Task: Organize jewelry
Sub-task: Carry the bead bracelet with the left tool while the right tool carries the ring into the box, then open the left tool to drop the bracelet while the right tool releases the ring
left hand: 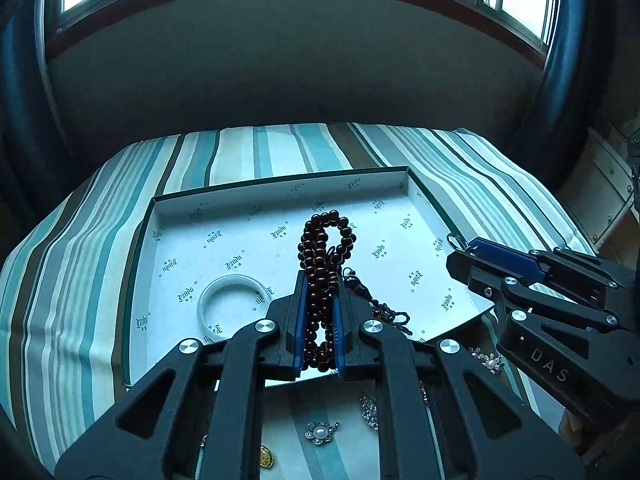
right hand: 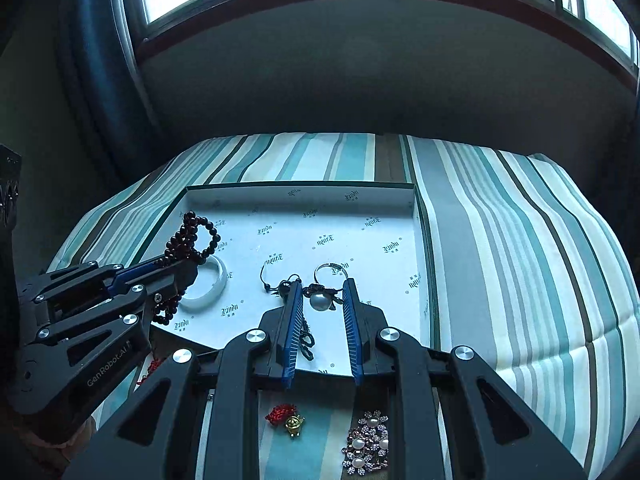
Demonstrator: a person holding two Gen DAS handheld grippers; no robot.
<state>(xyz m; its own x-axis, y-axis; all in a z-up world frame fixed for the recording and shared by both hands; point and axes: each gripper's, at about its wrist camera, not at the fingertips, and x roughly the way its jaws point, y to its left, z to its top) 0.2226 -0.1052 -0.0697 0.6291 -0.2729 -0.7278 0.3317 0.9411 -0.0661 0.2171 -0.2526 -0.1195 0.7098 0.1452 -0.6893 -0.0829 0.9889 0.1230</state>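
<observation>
While held above a white shallow box on a striped bed, dark beads are pinched by the left hand-held gripper; a pearl pendant is pinched by the right hand-held gripper.

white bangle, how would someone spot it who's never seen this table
Find the shallow white printed tray on the striped cloth. The white bangle lies flat in its near left part, beside the left gripper. It is the only plain, smooth white ring there; the beads in the gripper's jaws are dark red.
</observation>
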